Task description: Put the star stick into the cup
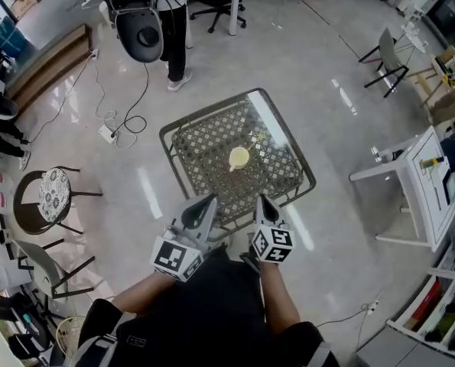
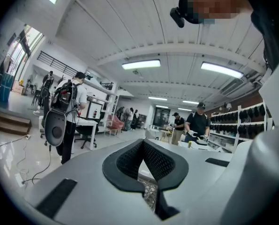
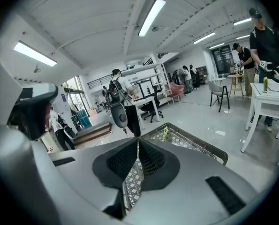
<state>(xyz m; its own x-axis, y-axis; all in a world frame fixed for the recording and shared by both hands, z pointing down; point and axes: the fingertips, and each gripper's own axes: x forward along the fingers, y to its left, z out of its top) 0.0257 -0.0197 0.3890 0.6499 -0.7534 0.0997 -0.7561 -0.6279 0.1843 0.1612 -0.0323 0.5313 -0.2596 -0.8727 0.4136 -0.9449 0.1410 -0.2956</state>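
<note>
A pale yellow cup (image 1: 238, 157) stands upright near the middle of a square lattice table (image 1: 204, 176) with a glass top. A small green object, probably the star stick (image 3: 166, 134), lies on the far part of the table in the right gripper view. Both grippers are held at the table's near edge, well short of the cup. My left gripper (image 1: 205, 203) has its jaws shut with nothing between them, and so does my right gripper (image 1: 264, 202). The left gripper view looks mostly at the room; the cup is hidden there.
A person with a backpack (image 1: 173, 21) stands beyond the table. A white table (image 1: 422, 182) and folding chairs (image 1: 388, 60) are at the right. A round stool (image 1: 47, 193) stands at the left. Cables and a power strip (image 1: 108, 132) lie on the floor.
</note>
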